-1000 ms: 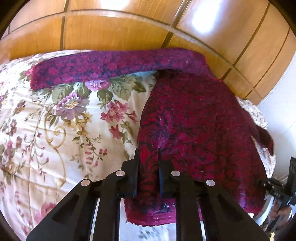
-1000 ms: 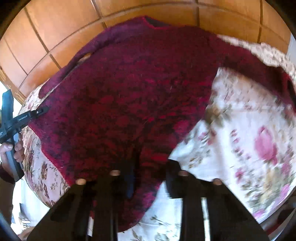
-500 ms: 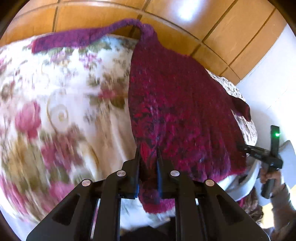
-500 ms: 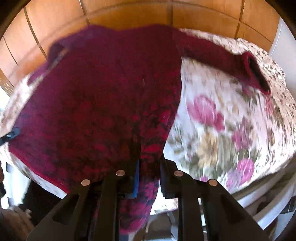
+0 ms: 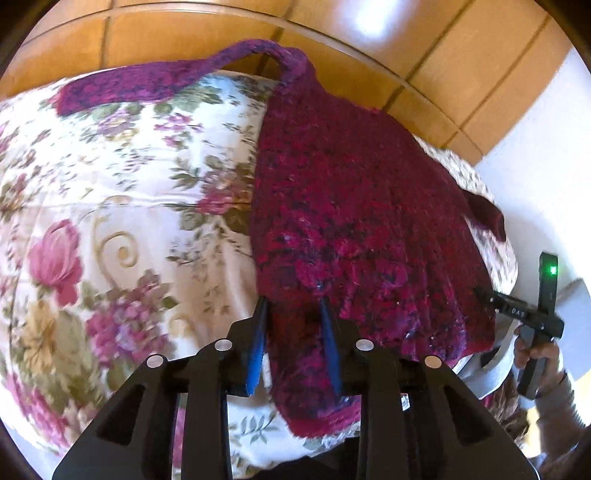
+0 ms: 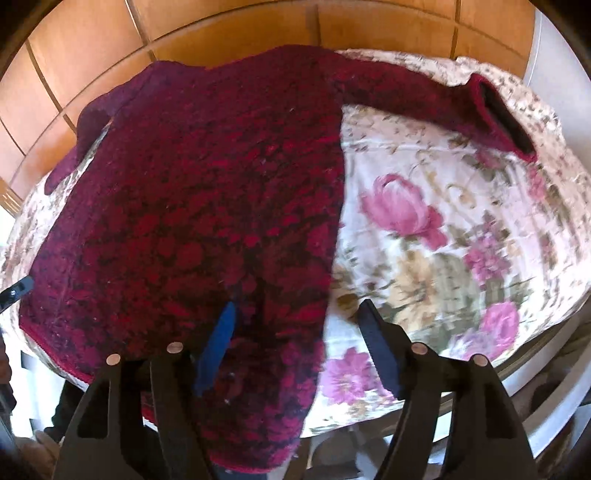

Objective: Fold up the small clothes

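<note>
A bed (image 5: 110, 221) under a flowered cover carries everything here, with wooden wall panels (image 5: 184, 33) behind it. Spread flat on the bed lies a dark red knitted sweater (image 6: 207, 192), its hem hanging over the near edge and its sleeves stretched toward the far corners, one cuff (image 6: 502, 118) lying open on the cover. The knit looks thick, soft and floppy: it should sag and stretch when lifted, cling a little to the cover rather than slide, and is best taken at the hem corners or shoulder seams, where the cloth is doubled. The right gripper (image 6: 299, 321) has just been opening; its jaws stand wide, the hem corner lying loose between them. The left gripper (image 5: 293, 314) has also just been opening; its jaws stand narrow with the other hem corner between them, seemingly released.
</note>
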Tool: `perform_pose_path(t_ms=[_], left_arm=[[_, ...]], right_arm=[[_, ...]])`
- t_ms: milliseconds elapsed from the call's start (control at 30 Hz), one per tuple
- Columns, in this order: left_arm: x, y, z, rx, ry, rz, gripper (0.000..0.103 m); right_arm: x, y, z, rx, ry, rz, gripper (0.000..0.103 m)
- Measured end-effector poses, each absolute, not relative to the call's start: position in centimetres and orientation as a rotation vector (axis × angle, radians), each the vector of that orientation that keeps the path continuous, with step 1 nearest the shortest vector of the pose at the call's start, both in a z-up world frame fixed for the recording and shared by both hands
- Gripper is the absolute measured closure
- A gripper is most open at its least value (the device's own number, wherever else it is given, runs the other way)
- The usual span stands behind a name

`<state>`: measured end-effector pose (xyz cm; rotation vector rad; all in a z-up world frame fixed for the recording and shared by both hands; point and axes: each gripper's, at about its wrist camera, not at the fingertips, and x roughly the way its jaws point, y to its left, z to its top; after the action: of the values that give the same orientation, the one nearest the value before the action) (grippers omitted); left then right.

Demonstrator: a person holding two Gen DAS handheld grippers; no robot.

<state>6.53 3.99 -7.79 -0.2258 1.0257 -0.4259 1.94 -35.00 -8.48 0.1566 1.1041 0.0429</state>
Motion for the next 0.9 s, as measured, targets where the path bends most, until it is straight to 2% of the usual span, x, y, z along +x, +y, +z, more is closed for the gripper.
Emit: perform_pose_path(t_ms=[33,100,167,267,367,433,500,567,600,700,767,800,900], left_arm=[[6.5,3.4,-8.1,-0.188,1.026,-0.421,0.08],[6.2,2.9,-8.3,-0.147,1.011,-0.416,0.09],[5.7,2.8,-7.9,-0.133,0.989,-0.419,0.094],[4.6,2.9,-7.5,-0.128,0.974,-0.427,0.096],[3.6,3.1,-7.7,-0.12,0.979,-0.42,0.096],[3.7,3.4,-8.1,-0.141,0.993,-0.413,0.096],[4.1,3.8,-8.0,-0.18,1.009,-0.432,0.095],[4.1,3.4,-7.1,-0.158,0.989,-0.445,0.094],[4.1,3.3,-6.8,-0.139,0.979,-0.434,0.092],[5.1,3.4,-6.7,-0.149,0.971,-0.412,0.082],[6.0,3.4,-6.6,-0.155,0.969,-0.392,0.082],[6.5,3.1,-6.5,-0.146,0.965,-0.38,0.082],[7.7,2.1,-7.2,-0.111,0.992,-0.367,0.082]], right_arm=[[1.8,-34.8,-8.5,0.148,1.101,0.042,0.038],[1.4,-34.3,-8.3,0.134,1.088,0.074,0.058],[1.0,-34.1,-8.0,0.083,1.074,0.064,0.077],[0.2,-34.5,-7.5,0.081,1.065,0.069,0.086],[-0.3,-34.9,-7.4,0.074,1.068,0.073,0.087],[0.4,-35.0,-7.9,0.106,1.083,0.05,0.079],[1.1,-35.3,-8.0,0.118,1.084,0.019,0.059],[1.5,-35.4,-7.3,0.103,1.059,-0.009,0.054],[1.7,-35.3,-6.9,0.096,1.041,-0.026,0.048],[3.1,-34.7,-5.9,0.135,0.982,-0.051,0.038],[4.7,-33.6,-5.6,0.174,0.954,-0.042,0.033],[5.5,-32.7,-5.4,0.177,0.94,-0.041,0.024],[7.9,-29.6,-5.3,0.176,0.908,0.012,0.023]])
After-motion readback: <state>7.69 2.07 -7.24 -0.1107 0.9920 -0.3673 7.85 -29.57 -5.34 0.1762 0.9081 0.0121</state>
